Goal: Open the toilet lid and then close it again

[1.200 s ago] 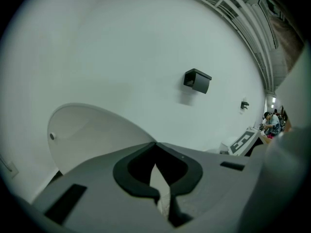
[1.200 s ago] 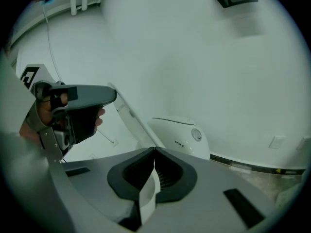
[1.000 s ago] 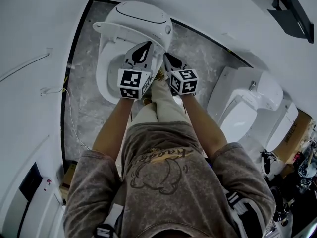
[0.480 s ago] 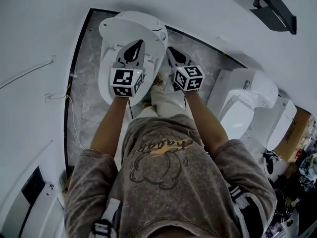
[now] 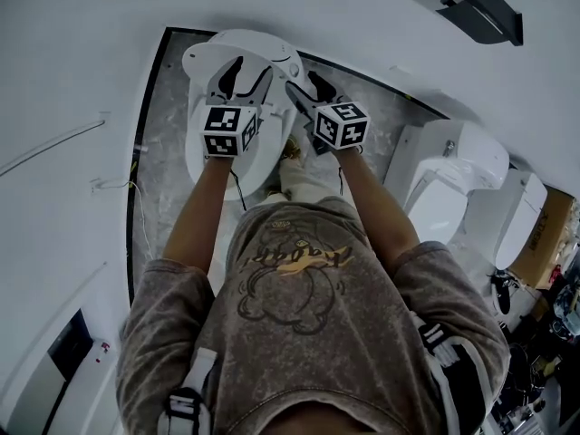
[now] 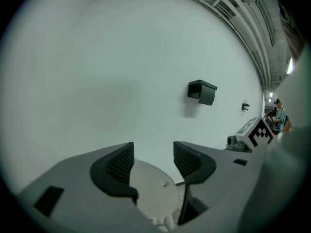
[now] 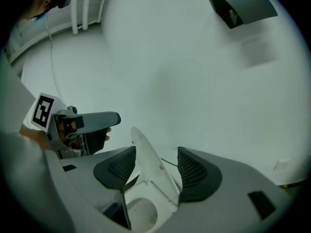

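Left gripper (image 5: 243, 78) and right gripper (image 5: 306, 89) have just spread their jaws, gripping nothing; the raised lid (image 5: 249, 43) shows untouched between the right's pads.

White walls (image 5: 72, 53); grey marbled floor (image 5: 163, 179), dark-edged; black wall box (image 5: 480, 5); spare toilets (image 5: 449, 184) at right

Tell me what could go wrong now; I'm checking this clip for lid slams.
Both the left gripper and right gripper have just been opening their jaws; the raised lid shows between each pair, gripped by neither. Unheld, it could fall and slam. Either gripper, so close, could also knock it.
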`<act>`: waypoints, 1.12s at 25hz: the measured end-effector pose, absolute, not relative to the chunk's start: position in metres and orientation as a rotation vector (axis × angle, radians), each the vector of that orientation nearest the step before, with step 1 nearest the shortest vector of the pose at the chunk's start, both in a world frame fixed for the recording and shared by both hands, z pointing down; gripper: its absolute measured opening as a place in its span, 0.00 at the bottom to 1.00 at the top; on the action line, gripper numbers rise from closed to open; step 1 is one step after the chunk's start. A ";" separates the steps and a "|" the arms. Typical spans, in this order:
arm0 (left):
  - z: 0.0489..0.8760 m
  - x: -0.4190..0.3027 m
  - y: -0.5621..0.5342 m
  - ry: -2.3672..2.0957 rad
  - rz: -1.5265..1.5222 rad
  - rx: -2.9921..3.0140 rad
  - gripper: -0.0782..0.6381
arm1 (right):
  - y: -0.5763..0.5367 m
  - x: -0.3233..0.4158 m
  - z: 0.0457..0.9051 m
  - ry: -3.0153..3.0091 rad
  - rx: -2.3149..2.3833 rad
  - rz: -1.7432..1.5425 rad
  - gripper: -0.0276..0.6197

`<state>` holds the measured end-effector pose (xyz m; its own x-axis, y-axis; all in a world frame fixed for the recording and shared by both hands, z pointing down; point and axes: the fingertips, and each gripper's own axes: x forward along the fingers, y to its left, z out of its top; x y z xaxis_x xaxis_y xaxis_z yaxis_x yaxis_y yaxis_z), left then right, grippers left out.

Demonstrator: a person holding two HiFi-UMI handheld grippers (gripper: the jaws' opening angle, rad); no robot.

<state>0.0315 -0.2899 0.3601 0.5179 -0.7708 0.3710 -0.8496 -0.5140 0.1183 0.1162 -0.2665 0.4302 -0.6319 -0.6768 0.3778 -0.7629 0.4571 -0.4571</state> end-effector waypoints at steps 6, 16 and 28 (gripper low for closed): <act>0.371 0.031 -0.315 -1.348 0.472 2.462 0.46 | -0.280 0.103 0.433 -2.563 1.213 0.935 0.45; 0.406 0.025 -0.352 -1.356 0.653 2.415 0.46 | -0.297 0.069 0.454 -2.558 1.084 0.968 0.45; 0.404 0.020 -0.340 -1.380 0.656 2.380 0.46 | -0.279 0.057 0.453 -2.588 1.011 1.002 0.45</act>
<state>0.0197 -0.3400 0.4040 0.4305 -0.7297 0.5312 -0.8726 -0.4869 0.0383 0.0571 -0.2792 0.4528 -0.7502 -0.5313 0.3935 -0.6578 0.5396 -0.5255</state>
